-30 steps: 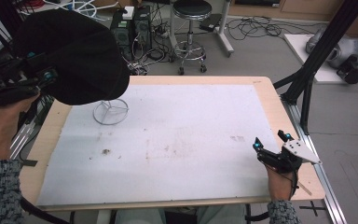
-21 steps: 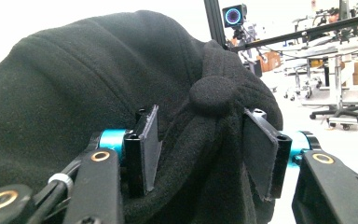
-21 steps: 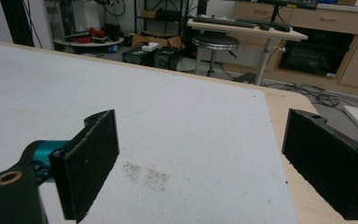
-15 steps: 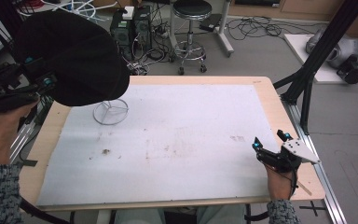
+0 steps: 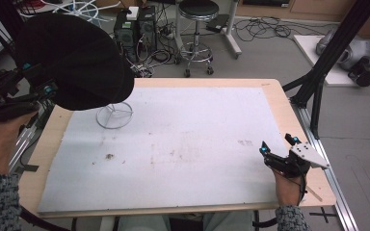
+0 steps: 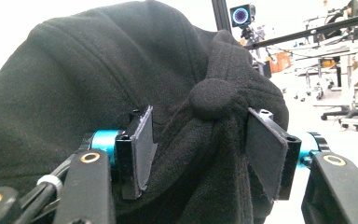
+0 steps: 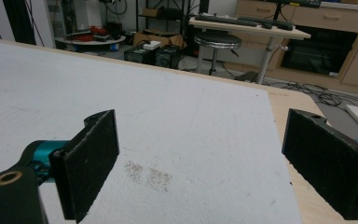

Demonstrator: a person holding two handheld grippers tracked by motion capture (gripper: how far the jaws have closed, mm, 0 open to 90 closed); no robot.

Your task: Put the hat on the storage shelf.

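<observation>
High view: the black cap (image 5: 74, 62) sits raised above the far left corner of the table (image 5: 279, 103), over a wire stand (image 5: 114, 115) whose round base rests on the grey mat (image 5: 183, 139). The left gripper (image 5: 36, 79) comes in from the left edge of the table and meets the cap at its left side; from here the cap hides how the jaws stand on the cloth. The right gripper (image 5: 279, 147) rests near the table's right edge, well apart from the cap, with its jaws spread and nothing between them.

Left gripper view: the cap (image 6: 98, 84) lies directly ahead, its crown bunched between the two jaws. The top button (image 6: 213, 97) sits between the pads (image 6: 142, 149), nearer the one at the right of this view. The jaws have just been opening. Cloth lies against both pad faces — it appears to rest there rather than be pinched hard, though whether the pads press on it I cannot tell for certain.

Right gripper view: the right gripper (image 7: 200, 149) stands wide open over the grey mat (image 7: 168, 112) — bare surface and a faint dark smudge (image 7: 149, 176) lie between the pads (image 7: 93, 158). A stool (image 7: 220, 43) stands beyond the table's far edge.
</observation>
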